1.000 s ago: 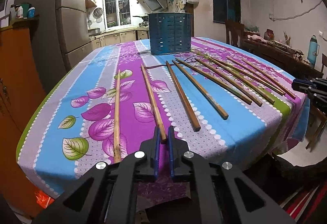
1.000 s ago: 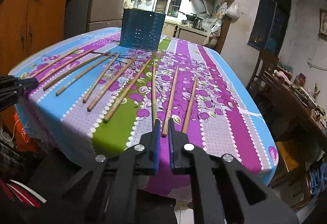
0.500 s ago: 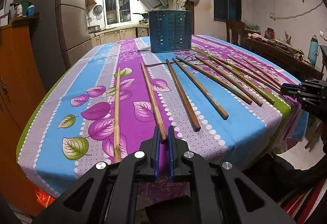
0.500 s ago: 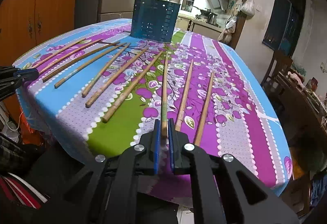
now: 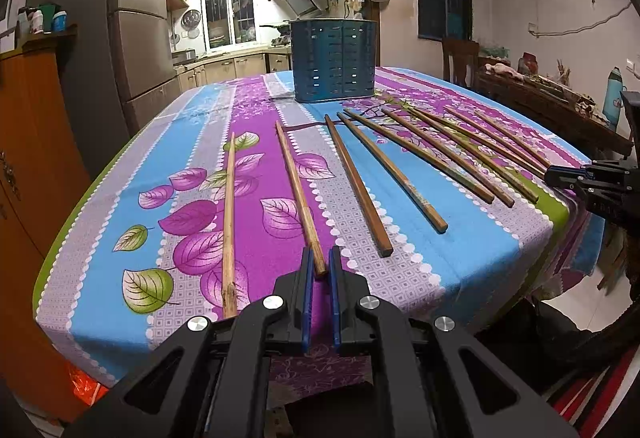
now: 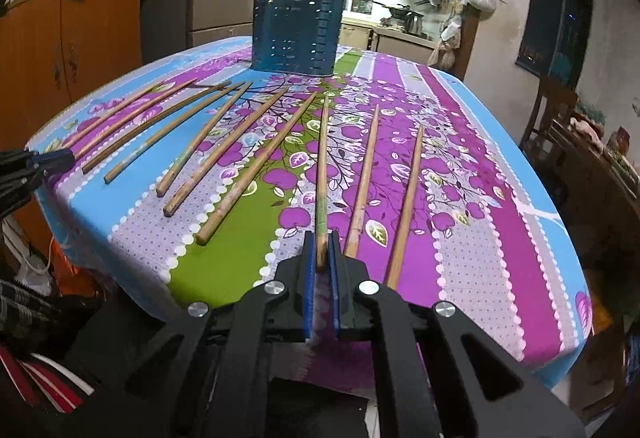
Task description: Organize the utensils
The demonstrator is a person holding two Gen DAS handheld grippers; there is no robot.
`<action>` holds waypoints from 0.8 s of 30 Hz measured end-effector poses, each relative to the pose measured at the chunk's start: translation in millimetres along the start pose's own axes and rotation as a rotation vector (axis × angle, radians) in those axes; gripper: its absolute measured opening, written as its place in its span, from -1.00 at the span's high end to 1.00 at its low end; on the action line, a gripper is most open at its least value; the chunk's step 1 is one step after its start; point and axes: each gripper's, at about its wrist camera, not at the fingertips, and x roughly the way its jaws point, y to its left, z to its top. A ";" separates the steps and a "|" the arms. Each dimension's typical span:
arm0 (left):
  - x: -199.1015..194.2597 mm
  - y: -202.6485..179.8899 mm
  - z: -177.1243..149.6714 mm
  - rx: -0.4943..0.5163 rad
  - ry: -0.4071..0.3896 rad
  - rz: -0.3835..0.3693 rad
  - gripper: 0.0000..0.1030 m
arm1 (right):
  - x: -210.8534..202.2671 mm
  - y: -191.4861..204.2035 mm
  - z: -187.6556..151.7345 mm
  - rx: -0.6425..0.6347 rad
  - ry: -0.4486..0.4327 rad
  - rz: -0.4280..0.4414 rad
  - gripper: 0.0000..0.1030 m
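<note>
Left wrist view: left gripper (image 5: 319,267) nearly closed over the near end of one chopstick (image 5: 297,190), at the near edge of the tablecloth (image 5: 472,250). Hard to tell whether the pads actually pinch the wood or merely flank it. Risk here: a hold this close to the tip, so likely to pivot or slip out on lifting. A pale chopstick (image 5: 229,222) just beside on the left, two dark ones (image 5: 358,186) near on the right; easy to nudge off the near edge. Blue slotted holder (image 5: 334,60) upright toward the far edge, well apart, so a long carry with a loose stick. Right gripper (image 5: 560,174) visible at the right edge of the tabletop.

Right wrist view: right gripper (image 6: 320,262) almost closed around the near end of a greenish chopstick (image 6: 322,174), again at the near edge; true contact not certain. Two more chopsticks (image 6: 364,178) just beside on the right, touching distance from the finger; danger of dragging them along. Holder (image 6: 296,32) near the far edge. Both hands heading to one holder: possible collision over its mouth.
</note>
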 end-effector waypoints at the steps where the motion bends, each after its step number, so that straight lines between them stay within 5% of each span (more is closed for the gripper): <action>1: -0.1 -0.2 -0.4 0.000 -0.002 0.001 0.82 | -0.2 -0.2 -0.5 0.013 -0.004 -0.001 0.91; 24: -40.4 -0.2 33.3 -0.007 -0.143 0.049 0.85 | -68.1 -7.2 44.0 0.072 -0.256 -0.015 0.91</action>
